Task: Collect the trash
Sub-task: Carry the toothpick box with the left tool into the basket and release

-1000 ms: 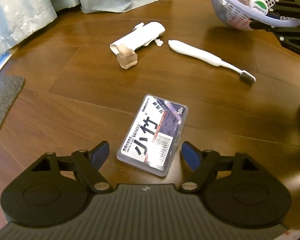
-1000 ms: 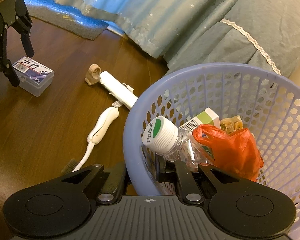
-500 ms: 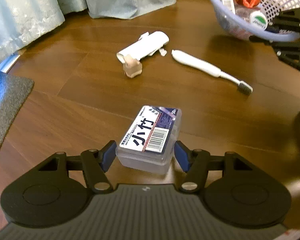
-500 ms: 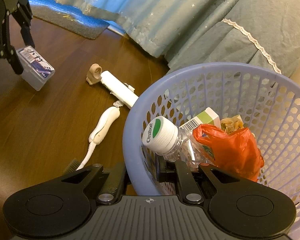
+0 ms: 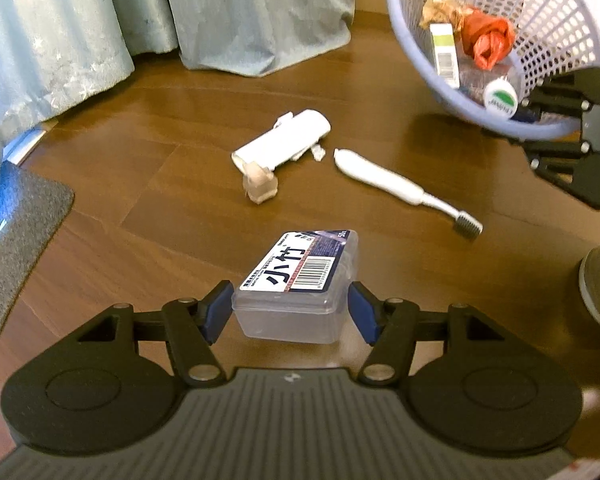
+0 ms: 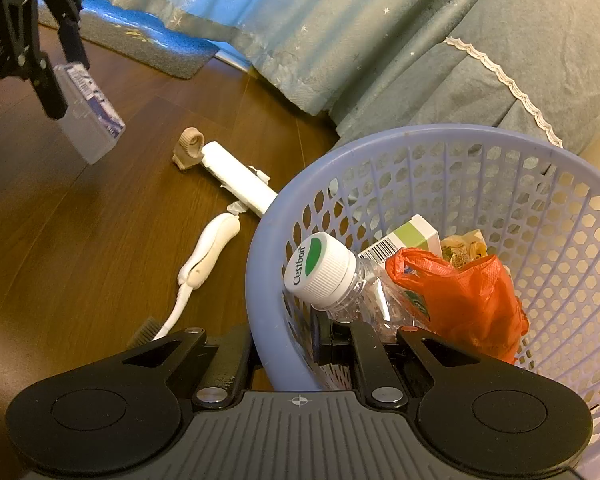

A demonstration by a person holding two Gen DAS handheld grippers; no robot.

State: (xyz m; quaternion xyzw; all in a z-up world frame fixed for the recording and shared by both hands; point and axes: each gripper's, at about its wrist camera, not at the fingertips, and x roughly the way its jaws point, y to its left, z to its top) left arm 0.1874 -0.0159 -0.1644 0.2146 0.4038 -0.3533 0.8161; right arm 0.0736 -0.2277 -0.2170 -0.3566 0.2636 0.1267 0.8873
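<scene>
Lifted plastic box [image 5: 300,292] in left gripper [image 5: 291,312]

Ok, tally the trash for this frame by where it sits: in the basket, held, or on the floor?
In the basket: 4 (bottle, carton, orange bag, crumpled wrapper)
Held by the left gripper: 1 (plastic box)
On the floor: 3 (white tube, tan holder, toothbrush)
Total: 8

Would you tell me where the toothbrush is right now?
In the left wrist view, the toothbrush lies on the wooden floor, between the white tube and the lavender basket.
</scene>
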